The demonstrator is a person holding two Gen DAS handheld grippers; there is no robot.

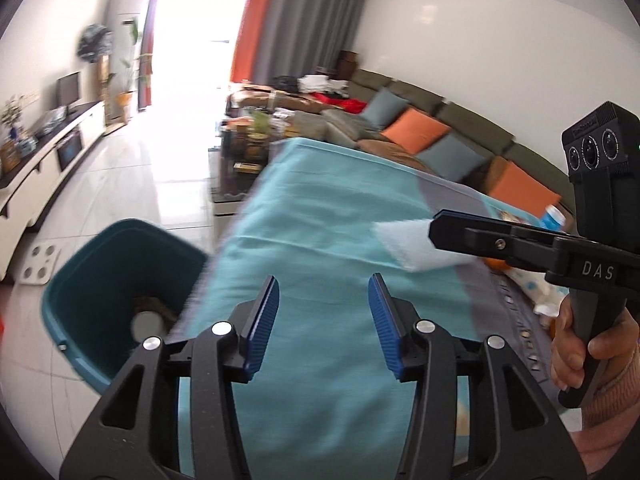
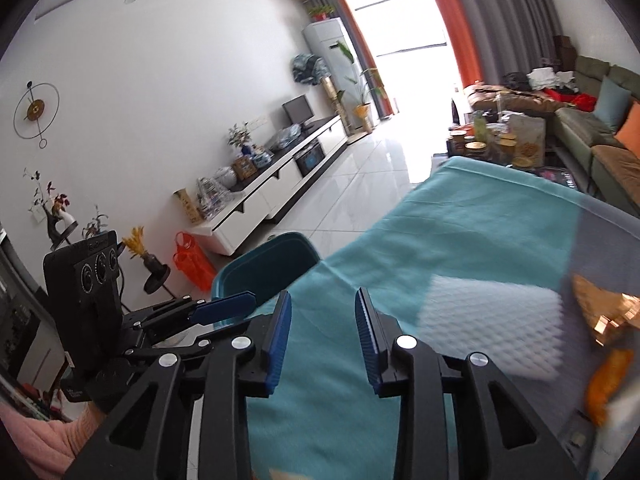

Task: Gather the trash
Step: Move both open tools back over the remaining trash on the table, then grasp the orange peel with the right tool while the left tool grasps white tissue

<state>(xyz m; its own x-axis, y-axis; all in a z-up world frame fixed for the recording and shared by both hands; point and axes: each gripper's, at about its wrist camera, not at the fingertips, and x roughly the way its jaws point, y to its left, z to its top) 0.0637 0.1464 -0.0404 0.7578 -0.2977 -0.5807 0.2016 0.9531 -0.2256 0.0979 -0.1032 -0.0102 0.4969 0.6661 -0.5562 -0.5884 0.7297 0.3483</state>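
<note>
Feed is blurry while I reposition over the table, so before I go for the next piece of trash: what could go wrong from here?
1. The white foam sheet looks light and flat on the teal cloth; the pads may snag the cloth instead.
2. The right gripper reaches across in front of the left gripper; they could collide.
3. The bin sits beside and below the table edge, so a hasty release could miss it.
</note>
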